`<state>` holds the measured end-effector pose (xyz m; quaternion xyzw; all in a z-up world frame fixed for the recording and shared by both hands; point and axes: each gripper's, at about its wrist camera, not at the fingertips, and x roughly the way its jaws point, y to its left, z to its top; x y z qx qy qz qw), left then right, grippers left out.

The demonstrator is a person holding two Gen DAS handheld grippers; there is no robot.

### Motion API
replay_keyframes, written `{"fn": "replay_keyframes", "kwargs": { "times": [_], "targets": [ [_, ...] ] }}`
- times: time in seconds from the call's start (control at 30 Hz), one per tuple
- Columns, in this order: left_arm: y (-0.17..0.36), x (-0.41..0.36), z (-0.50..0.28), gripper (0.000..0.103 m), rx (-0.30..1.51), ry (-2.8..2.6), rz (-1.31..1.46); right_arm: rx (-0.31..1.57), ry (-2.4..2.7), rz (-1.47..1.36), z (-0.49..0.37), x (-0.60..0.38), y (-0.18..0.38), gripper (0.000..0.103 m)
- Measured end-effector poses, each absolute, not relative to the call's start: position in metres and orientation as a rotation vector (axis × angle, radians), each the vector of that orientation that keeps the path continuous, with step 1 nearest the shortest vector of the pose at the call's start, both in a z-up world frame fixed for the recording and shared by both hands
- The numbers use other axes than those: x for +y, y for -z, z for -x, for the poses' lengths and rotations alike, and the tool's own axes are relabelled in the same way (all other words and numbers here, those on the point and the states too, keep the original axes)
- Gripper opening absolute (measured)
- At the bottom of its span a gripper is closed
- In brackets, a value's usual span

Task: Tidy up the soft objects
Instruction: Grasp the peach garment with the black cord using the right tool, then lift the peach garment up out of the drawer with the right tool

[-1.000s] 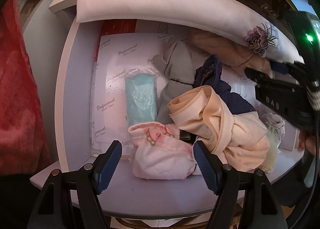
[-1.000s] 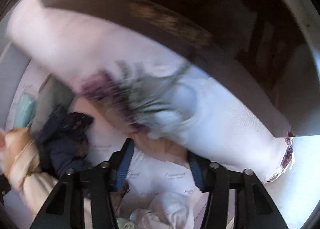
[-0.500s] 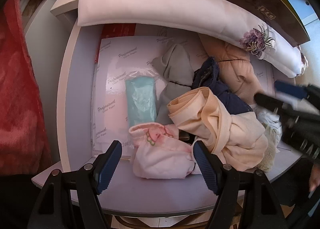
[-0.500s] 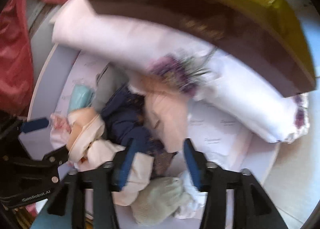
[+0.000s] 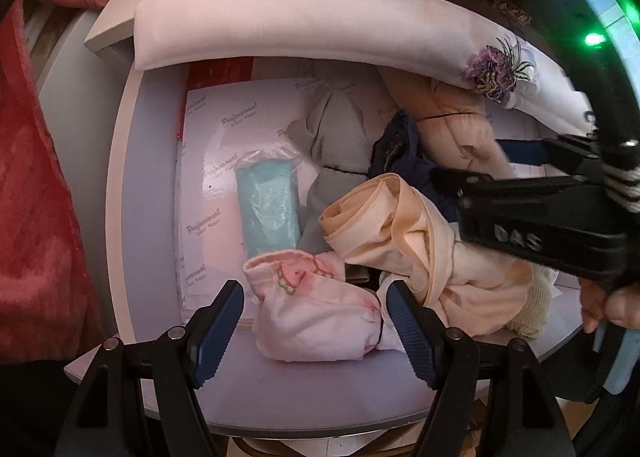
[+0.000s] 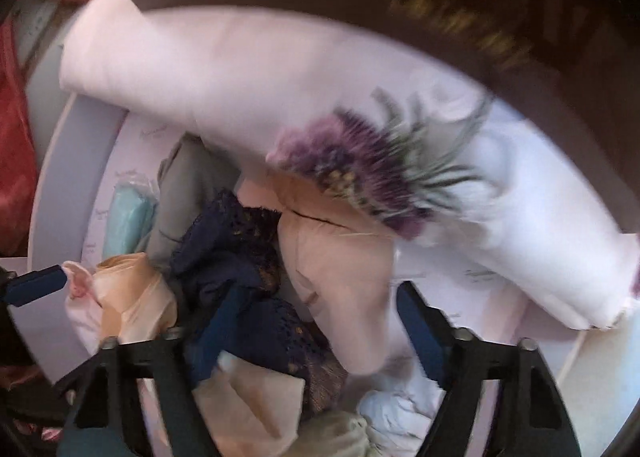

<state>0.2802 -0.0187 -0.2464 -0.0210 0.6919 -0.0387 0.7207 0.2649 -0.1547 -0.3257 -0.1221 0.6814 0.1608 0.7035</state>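
Though unpinched, pink garment between left tongs

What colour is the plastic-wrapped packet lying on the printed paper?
Light teal, inside clear wrap: the packet shows best in the left wrist view.

A home, likely a bedroom: an embroidered pillow at the top, clothing heaped below, a red blanket at left.
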Motion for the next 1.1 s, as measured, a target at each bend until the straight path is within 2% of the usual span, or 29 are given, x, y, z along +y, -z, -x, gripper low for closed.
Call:
{"fn": "replay_keyframes", "kwargs": {
  "times": [0.03, 0.07, 0.3, 0.5, 0.57, 0.73, 0.83, 0.9, 0.97, 1.07, 1.1],
  "targets": [
    [0.246, -0.021, -0.281, 0.075, 1.529, 0.087, 0.044, 1.514, -0.345, 0.276, -0.267, -0.155, 0.329, 0.054],
    [0.247, -0.023, -0.281, 0.075, 1.529, 0.089, 0.038, 1.513, -0.332, 0.279, -0.269, -0.161, 0.335, 0.041],
    [0.248, -0.033, -0.281, 0.075, 1.534, 0.086, 0.037, 1.531, -0.331, 0.247, -0.271, -0.166, 0.351, 0.038],
    [0.253, -0.02, -0.278, 0.075, 1.542, 0.087, 0.057, 1.527, -0.337, 0.24, -0.276, -0.19, 0.327, 0.021],
    [0.254, -0.016, -0.277, 0.075, 1.548, 0.086, 0.076, 1.53, -0.344, 0.244, -0.276, -0.192, 0.308, 0.018],
    [0.252, -0.015, -0.276, 0.075, 1.54, 0.097, 0.058, 1.537, -0.341, 0.247, -0.273, -0.201, 0.288, 0.019],
    [0.252, -0.015, -0.276, 0.075, 1.534, 0.099, 0.048, 1.553, -0.337, 0.234, -0.276, -0.204, 0.293, 0.037],
    [0.252, -0.014, -0.276, 0.075, 1.534, 0.099, 0.05, 1.541, -0.325, 0.234, -0.281, -0.206, 0.298, 0.056],
    [0.253, -0.017, -0.276, 0.075, 1.53, 0.104, 0.043, 1.534, -0.306, 0.229, -0.286, -0.207, 0.298, 0.068],
    [0.254, -0.023, -0.276, 0.075, 1.523, 0.112, 0.022, 1.517, -0.292, 0.233, -0.293, -0.208, 0.298, 0.066],
    [0.254, -0.026, -0.277, 0.075, 1.522, 0.113, 0.017, 1.516, -0.3, 0.228, -0.294, -0.207, 0.299, 0.057]
  ]
}}
